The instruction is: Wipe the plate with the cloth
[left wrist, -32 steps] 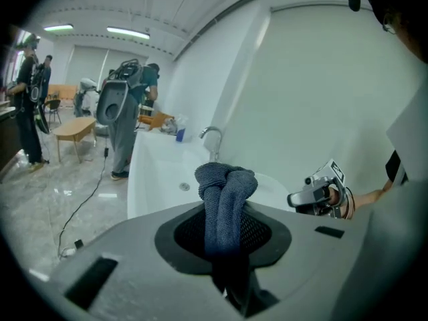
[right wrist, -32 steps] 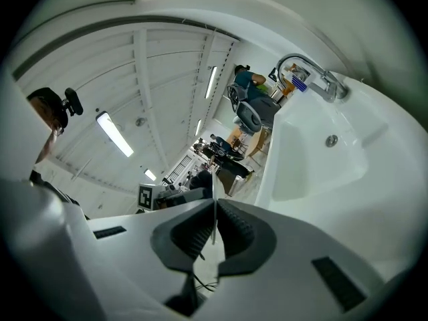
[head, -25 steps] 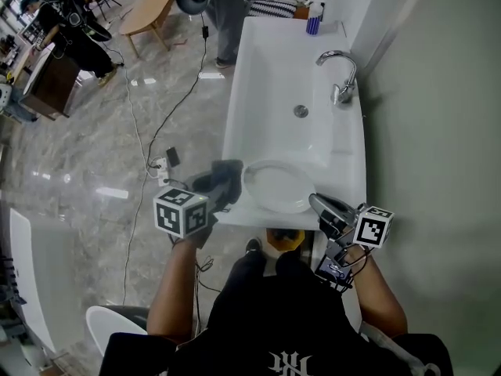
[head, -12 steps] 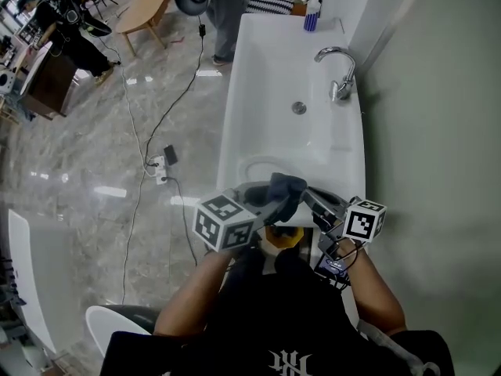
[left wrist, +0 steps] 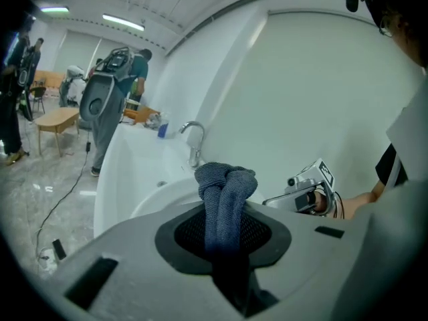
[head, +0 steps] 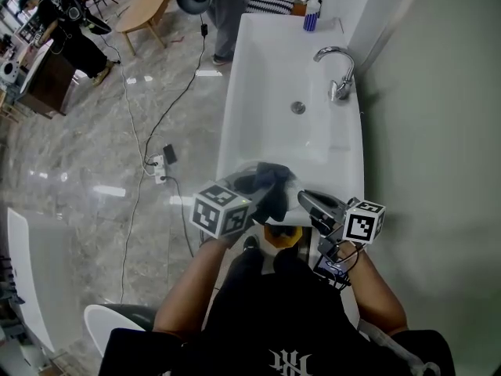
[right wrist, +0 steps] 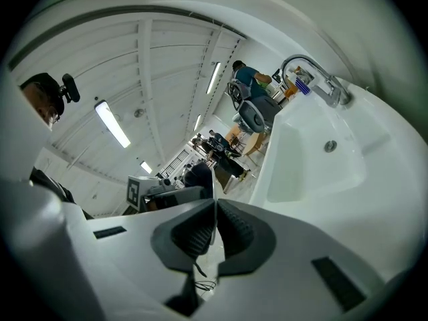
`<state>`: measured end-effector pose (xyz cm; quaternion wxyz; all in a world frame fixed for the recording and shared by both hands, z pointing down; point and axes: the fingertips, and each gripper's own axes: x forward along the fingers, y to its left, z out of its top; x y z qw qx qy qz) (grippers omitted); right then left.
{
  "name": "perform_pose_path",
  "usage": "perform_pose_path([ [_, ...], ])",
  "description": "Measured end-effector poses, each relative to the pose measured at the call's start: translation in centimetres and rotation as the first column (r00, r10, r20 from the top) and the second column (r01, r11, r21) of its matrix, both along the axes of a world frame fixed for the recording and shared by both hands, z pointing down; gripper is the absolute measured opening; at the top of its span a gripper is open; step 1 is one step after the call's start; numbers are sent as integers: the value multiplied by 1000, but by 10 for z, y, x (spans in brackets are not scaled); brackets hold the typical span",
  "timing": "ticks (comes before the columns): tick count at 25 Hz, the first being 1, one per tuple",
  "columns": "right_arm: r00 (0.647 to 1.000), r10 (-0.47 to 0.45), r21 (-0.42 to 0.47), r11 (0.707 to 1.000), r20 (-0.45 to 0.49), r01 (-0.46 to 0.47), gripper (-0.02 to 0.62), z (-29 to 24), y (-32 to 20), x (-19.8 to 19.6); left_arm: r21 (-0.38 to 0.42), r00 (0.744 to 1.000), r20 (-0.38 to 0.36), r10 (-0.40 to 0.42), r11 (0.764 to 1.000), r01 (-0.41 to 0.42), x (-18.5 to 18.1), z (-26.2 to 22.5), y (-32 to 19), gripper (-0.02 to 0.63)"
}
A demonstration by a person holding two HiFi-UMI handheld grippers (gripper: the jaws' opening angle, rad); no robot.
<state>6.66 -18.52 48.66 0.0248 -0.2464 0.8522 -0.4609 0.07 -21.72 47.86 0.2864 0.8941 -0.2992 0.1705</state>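
The white plate (head: 243,175) is held over the near end of the sink and is mostly hidden under the cloth. My right gripper (head: 304,200) is shut on its right rim; in the right gripper view that gripper (right wrist: 214,229) pinches the thin plate edge (right wrist: 210,179) between its pads. My left gripper (head: 262,198) is shut on a bunched dark blue cloth (head: 271,182), which lies against the plate's face. In the left gripper view the cloth (left wrist: 224,186) sticks up from the jaws (left wrist: 224,229), with the plate (left wrist: 144,199) behind it and the right gripper (left wrist: 304,192) beyond.
A long white sink basin (head: 290,77) stretches away, with a chrome faucet (head: 337,73) on its right and a blue bottle (head: 311,22) at the far end. A person (head: 227,14) stands at that far end. A cable (head: 156,131) trails over the glossy floor to the left.
My left gripper has carried the cloth rightward from beside the plate's left rim onto the plate. The right gripper and the plate have stayed nearly still.
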Motion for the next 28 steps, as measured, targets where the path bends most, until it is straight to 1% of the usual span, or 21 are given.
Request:
perform_pose_path([
  [4, 1000, -3, -1, 1000, 9, 3, 11, -2, 1, 5, -2, 997, 31, -74, 997, 74, -35, 4, -12, 64],
  [8, 1000, 14, -2, 1000, 13, -14, 11, -7, 4, 9, -1, 987, 57, -149, 989, 149, -77, 5, -17, 64],
  [11, 999, 38, -7, 999, 14, -37, 11, -7, 3, 14, -1, 978, 52, -201, 979, 202, -101, -1, -19, 64],
  [14, 997, 72, -12, 997, 10, -72, 10, -5, -2, 22, 5, 974, 35, -225, 974, 225, -110, -9, -16, 64],
  [15, 997, 80, -13, 997, 8, -80, 11, -4, -3, 24, 4, 976, 21, -218, 976, 218, -106, -13, -13, 64],
  [17, 996, 93, -16, 996, 6, -93, 11, -3, -3, 26, -3, 984, -27, -175, 985, 175, -85, -25, 0, 64],
  [19, 995, 98, -15, 995, 2, -98, 11, -1, -2, 25, -7, 991, -90, -100, 995, 100, -48, -36, 14, 64],
  [21, 995, 97, -9, 995, 3, -97, 11, 1, -3, 22, -10, 991, -134, -16, 1000, 14, -9, -39, 25, 64],
  [23, 996, 88, -1, 996, 5, -88, 11, 1, -3, 17, -21, 988, -150, 48, 998, -52, 22, -33, 31, 64],
  [24, 997, 80, 3, 997, 0, -80, 11, 0, -2, 14, -27, 986, -151, 66, 997, -71, 32, -30, 32, 64],
  [26, 998, 60, 12, 998, -13, -60, 11, -2, 2, 6, -40, 986, -147, 76, 996, -83, 42, -22, 32, 64],
  [28, 999, 42, 19, 999, -19, -42, 11, -5, 7, 2, -45, 990, -127, 66, 996, -72, 42, -16, 29, 64],
])
